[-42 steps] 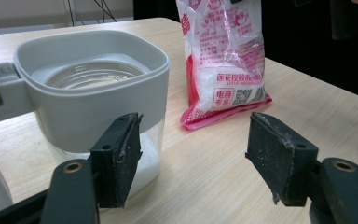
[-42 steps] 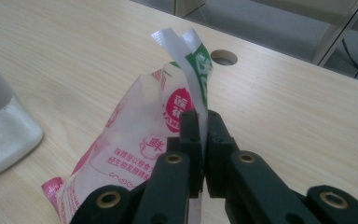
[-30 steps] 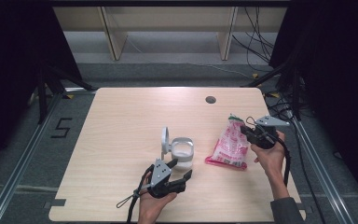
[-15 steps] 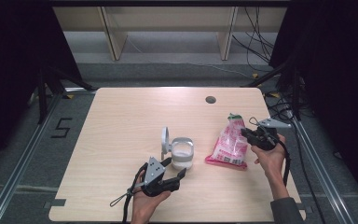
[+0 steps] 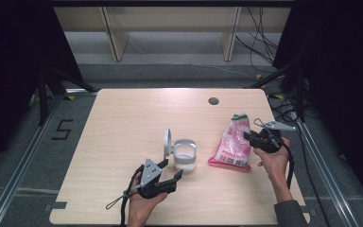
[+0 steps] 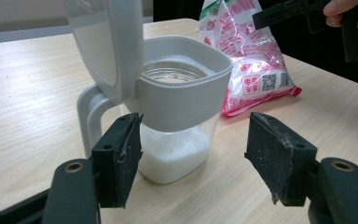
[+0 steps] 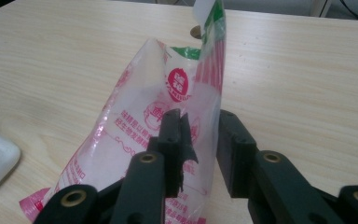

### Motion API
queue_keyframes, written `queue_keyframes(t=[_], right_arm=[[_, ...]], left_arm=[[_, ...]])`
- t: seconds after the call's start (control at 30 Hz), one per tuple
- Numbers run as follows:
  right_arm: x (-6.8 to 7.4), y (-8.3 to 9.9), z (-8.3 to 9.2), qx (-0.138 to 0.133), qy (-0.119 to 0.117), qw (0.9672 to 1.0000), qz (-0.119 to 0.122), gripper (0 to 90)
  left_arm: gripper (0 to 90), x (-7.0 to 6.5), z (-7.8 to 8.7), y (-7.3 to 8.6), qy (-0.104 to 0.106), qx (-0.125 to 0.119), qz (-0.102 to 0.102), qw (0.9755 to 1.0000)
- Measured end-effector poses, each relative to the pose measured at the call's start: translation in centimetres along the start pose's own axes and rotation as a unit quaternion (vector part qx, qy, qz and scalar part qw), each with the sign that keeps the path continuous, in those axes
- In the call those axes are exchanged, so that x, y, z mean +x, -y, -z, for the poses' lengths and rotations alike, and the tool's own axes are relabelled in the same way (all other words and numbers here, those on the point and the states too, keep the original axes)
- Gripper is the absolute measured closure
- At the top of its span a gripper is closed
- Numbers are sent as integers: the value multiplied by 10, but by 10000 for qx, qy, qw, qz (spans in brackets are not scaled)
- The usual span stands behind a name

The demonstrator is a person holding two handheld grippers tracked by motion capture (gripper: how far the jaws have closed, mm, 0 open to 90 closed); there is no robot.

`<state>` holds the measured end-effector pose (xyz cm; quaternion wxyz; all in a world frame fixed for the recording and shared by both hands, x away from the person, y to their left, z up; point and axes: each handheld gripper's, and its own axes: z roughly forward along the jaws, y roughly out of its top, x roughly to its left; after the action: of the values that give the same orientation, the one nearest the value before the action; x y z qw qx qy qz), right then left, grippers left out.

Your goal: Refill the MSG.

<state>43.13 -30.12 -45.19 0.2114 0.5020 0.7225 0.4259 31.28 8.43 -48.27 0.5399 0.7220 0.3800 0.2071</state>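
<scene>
Grippers at a pink bag and a lidded jar

The right gripper (image 7: pixel 198 144), jaws just opening, loosely straddles the pink-and-white printed plastic bag (image 5: pixel 231 144) at centre right; the hand rests low there. The left gripper (image 6: pixel 193 154), jaws wide apart, sits lower centre before the clear grey-rimmed jar (image 6: pixel 179 107), whose white granules its own view reveals.

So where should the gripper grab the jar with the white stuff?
Probably the jar's clear lower body, under the grey collar, coming in level from the person's side. Its open lid stands up by the handle, so the top is awkward, and the left gripper already straddles that body.
</scene>
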Motion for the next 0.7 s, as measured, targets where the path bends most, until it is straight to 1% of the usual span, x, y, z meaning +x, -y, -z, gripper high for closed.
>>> queue_keyframes(t=[0.03,0.07,0.1,0.13,0.17,0.2,0.23,0.27,0.3,0.33,0.37,0.4,0.43,0.47,0.5,0.53,0.57,0.6,0.63,0.67,0.7], right_arm=[[0,0,0,27,-13,10000,-34,697],[-1,1,-1,-3,75,10000,-5,682],[0,1,0,22,109,9999,8,673],[0,1,0,79,169,9998,80,668],[0,0,1,17,121,9999,40,655],[0,0,1,10,126,9999,35,632],[0,0,2,5,175,9998,59,610],[3,0,3,33,209,9997,-156,604],[-1,0,4,-7,167,9999,-13,588],[-1,0,5,-3,219,9998,-17,572],[-1,0,6,-37,267,9996,29,539],[-1,0,7,11,328,9995,37,520],[0,1,7,2,362,9993,18,508],[4,3,8,11,383,9990,-223,504],[0,3,9,39,419,9991,22,490],[0,4,9,20,454,9990,50,479],[0,4,9,3,466,9989,14,473],[0,5,10,9,418,9991,-9,464],[0,5,12,-23,423,9991,-25,454],[0,6,13,-29,439,9990,-39,442],[4,6,15,-34,500,9984,-249,429]], left_arm=[[345,3,1,-1,11,40,-115,9999],[345,4,1,0,-13,34,-58,10000],[345,5,2,0,-40,39,-23,10000],[345,7,2,0,-28,23,-50,10000],[345,8,3,0,-76,52,-77,9999],[345,9,3,0,-77,46,-40,10000],[345,9,4,1,-120,55,73,9999],[345,11,4,0,-130,72,59,9999],[345,12,5,0,-159,76,51,9998],[345,13,5,0,-121,33,60,9999],[345,14,6,0,-155,57,9,9999],[345,15,6,-1,-152,70,-13,9999],[345,16,6,-1,-195,68,65,9998],[344,17,7,-2,-193,34,97,9998],[344,19,8,-3,-199,62,52,9998],[345,20,9,-3,-198,44,23,9998],[345,22,10,-4,-192,15,12,9998],[345,22,11,-4,-230,39,60,9997],[345,23,11,-4,-258,35,71,9996],[346,26,12,-4,-209,44,-31,9998],[354,25,13,-4,-259,60,21,9996]])
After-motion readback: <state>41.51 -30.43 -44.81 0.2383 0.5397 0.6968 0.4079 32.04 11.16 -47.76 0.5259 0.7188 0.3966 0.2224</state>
